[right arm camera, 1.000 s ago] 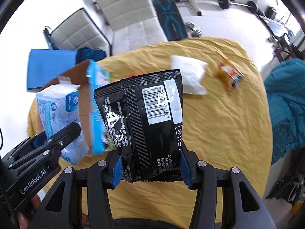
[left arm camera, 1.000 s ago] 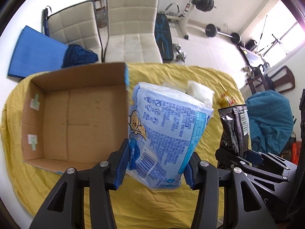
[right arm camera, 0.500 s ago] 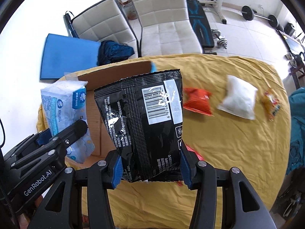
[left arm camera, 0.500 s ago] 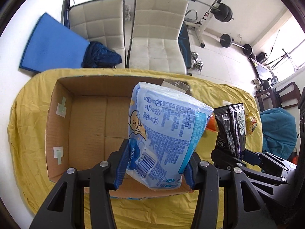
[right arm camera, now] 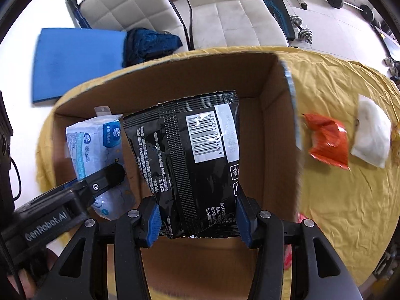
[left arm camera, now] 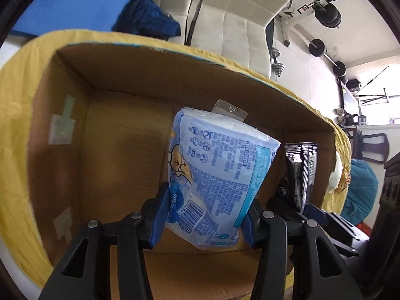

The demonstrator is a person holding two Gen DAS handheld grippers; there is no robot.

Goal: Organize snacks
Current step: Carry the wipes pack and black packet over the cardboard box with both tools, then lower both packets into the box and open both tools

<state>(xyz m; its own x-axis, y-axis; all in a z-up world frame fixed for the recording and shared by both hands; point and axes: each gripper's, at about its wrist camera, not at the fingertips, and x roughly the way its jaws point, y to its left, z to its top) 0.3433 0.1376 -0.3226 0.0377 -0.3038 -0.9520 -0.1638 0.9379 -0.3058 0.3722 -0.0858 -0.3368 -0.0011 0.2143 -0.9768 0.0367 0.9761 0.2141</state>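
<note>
My left gripper (left arm camera: 205, 215) is shut on a light blue packet (left arm camera: 220, 172), which hangs over the inside of an open cardboard box (left arm camera: 120, 145). In the right wrist view the same blue packet (right arm camera: 92, 145) shows at the left, inside the box (right arm camera: 275, 150). My right gripper (right arm camera: 198, 216) is shut on a black snack bag (right arm camera: 190, 165) with a white barcode label, held above the box's floor. The black bag (left arm camera: 301, 167) also shows at the right of the left wrist view. An orange packet (right arm camera: 330, 145) and a white packet (right arm camera: 372, 135) lie on the yellow cloth right of the box.
The box sits on a table under a yellow cloth (right arm camera: 350, 212). Two white padded chairs (right arm camera: 225, 17) stand behind the table, with a blue mat (right arm camera: 77, 60) and a dark blue bundle (right arm camera: 152, 42) on the floor. Weights and a bench lie at the far right.
Both grippers have moved left and down with their packets, from above the yellow cloth beside the box to over the box's inside. The box now fills both views.
</note>
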